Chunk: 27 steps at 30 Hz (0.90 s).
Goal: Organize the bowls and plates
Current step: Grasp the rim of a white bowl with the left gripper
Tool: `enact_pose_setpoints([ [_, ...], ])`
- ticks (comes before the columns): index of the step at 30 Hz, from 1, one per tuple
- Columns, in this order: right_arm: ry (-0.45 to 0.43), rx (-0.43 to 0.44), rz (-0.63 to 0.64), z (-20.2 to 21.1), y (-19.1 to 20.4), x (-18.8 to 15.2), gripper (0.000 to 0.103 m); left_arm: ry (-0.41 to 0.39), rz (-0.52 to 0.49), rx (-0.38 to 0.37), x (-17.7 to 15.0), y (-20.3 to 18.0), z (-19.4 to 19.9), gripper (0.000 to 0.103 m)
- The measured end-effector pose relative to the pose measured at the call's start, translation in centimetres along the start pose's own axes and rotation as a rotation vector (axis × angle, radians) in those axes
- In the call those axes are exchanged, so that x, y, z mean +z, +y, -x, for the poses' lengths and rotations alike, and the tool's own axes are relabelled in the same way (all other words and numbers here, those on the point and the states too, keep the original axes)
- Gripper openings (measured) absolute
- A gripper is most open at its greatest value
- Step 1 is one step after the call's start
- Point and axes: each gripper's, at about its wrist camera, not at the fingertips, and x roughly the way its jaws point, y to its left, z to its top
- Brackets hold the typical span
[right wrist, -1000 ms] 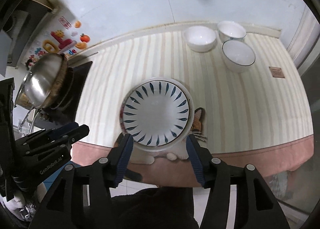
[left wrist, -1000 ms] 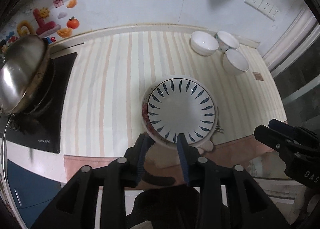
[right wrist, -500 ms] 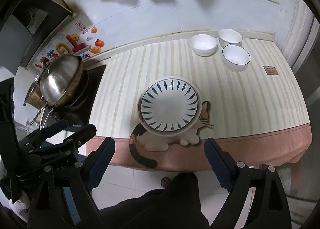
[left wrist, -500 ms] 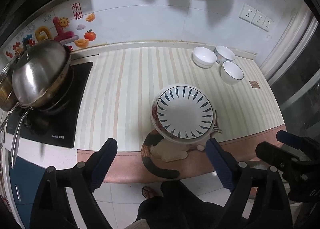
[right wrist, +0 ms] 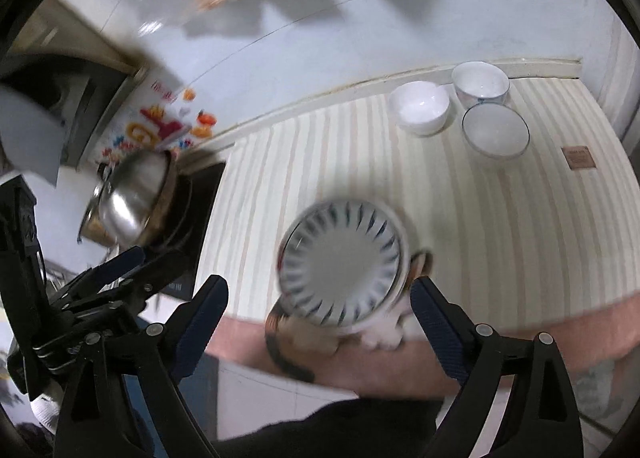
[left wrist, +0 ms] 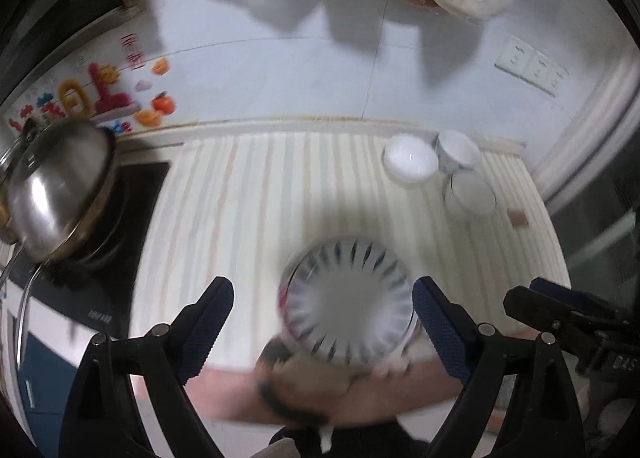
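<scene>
Both grippers hang above the counter [left wrist: 248, 194] with jaws spread wide and nothing between the pads: the left gripper [left wrist: 322, 322] frames the plate stack [left wrist: 348, 298] from above without touching it, and the right gripper [right wrist: 318, 322] does likewise in its own view. The stack, a blue-petal plate on top of a bowl-like piece, sits just ahead of and between each pair of jaws, near the front edge of the counter. Three bowls [right wrist: 460, 110] stand well beyond the jaws, up and to the right, close to the wall. The step in hand appears to be the move from the finished stack toward the bowls; it is best done by clearing the plate rim first, then approaching one bowl with the jaws straddling its rim squarely. Motion blur softens both views, so the number of pieces under the top plate cannot be told. A cat-print patch [right wrist: 296, 342] below the stack is smeared. The pot [left wrist: 56, 194] lies far left of the jaws, cut by the lens edge.
</scene>
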Motion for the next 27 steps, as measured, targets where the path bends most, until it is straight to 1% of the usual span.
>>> enact_pose_setpoints([
  [2,-0.013,0.008,-0.024,-1.2,-2.8,3.1,0.095,0.009,0.002,-0.008,2.8,-1.2,-2.7,0.092],
  [4,-0.009,-0.011,-0.042,-3.0,-5.6,6.3,0.094,0.034,-0.004,-0.008,5.5,-2.4,-5.9,0.091],
  [5,0.001,-0.018,-0.050,-4.2,-7.1,8.1,0.091,0.050,0.000,-0.010,7.1,-3.1,-8.0,0.090],
  [6,0.011,-0.021,-0.060,-5.3,-8.4,9.8,0.088,0.064,0.003,-0.014,8.3,-3.5,-9.7,0.087],
  [7,0.030,-0.017,-0.073,-6.9,-10.0,11.8,0.080,0.094,0.008,-0.026,9.8,-4.1,-12.1,0.080],
  [8,0.045,-0.016,-0.079,-8.2,-11.2,13.2,0.070,0.118,0.016,-0.030,10.8,-4.6,-14.0,0.074],
  [9,0.058,-0.025,-0.083,-9.4,-12.2,14.6,0.068,0.145,0.025,-0.043,11.8,-4.9,-15.8,0.066],
  [10,0.078,-0.036,-0.081,-11.2,-13.4,16.3,0.065,0.179,0.033,-0.059,12.7,-5.3,-17.8,0.060],
  [11,0.090,-0.043,-0.083,-12.4,-14.2,17.3,0.060,0.212,0.042,-0.064,13.5,-5.7,-20.0,0.058],
  [13,0.126,-0.056,-0.089,-15.2,-16.1,19.6,0.057,0.273,0.053,-0.085,15.0,-6.5,-24.2,0.058],
  [15,0.151,-0.062,-0.090,-17.2,-17.3,20.9,0.053,0.313,0.053,-0.084,15.7,-7.4,-27.0,0.057],
  [16,0.164,-0.071,-0.087,-18.2,-17.7,21.6,0.050,0.334,0.050,-0.091,15.9,-7.8,-28.3,0.055],
  [18,0.190,-0.099,-0.083,-20.2,-18.7,23.0,0.046,0.372,0.045,-0.083,16.3,-8.3,-30.9,0.050],
  [19,0.211,-0.105,-0.081,-21.3,-19.1,23.5,0.041,0.392,0.043,-0.083,16.4,-8.5,-32.1,0.045],
  [20,0.226,-0.113,-0.079,-22.0,-19.1,23.7,0.036,0.405,0.041,-0.079,16.4,-8.6,-32.8,0.043],
  [22,0.258,-0.137,-0.064,-23.8,-19.6,24.4,0.034,0.430,0.036,-0.082,16.5,-8.9,-34.3,0.032],
  [24,0.280,-0.153,-0.052,-25.0,-19.7,24.7,0.029,0.446,0.031,-0.089,16.4,-9.0,-35.1,0.025],
  [25,0.294,-0.167,-0.046,-25.7,-19.8,24.9,0.027,0.450,0.029,-0.100,16.4,-9.2,-35.4,0.024],
  [26,0.308,-0.177,-0.043,-26.2,-19.8,24.8,0.021,0.454,0.026,-0.106,16.3,-9.3,-35.7,0.023],
  [27,0.323,-0.188,-0.044,-26.7,-20.0,24.9,0.018,0.458,0.023,-0.110,16.2,-9.5,-35.9,0.022],
])
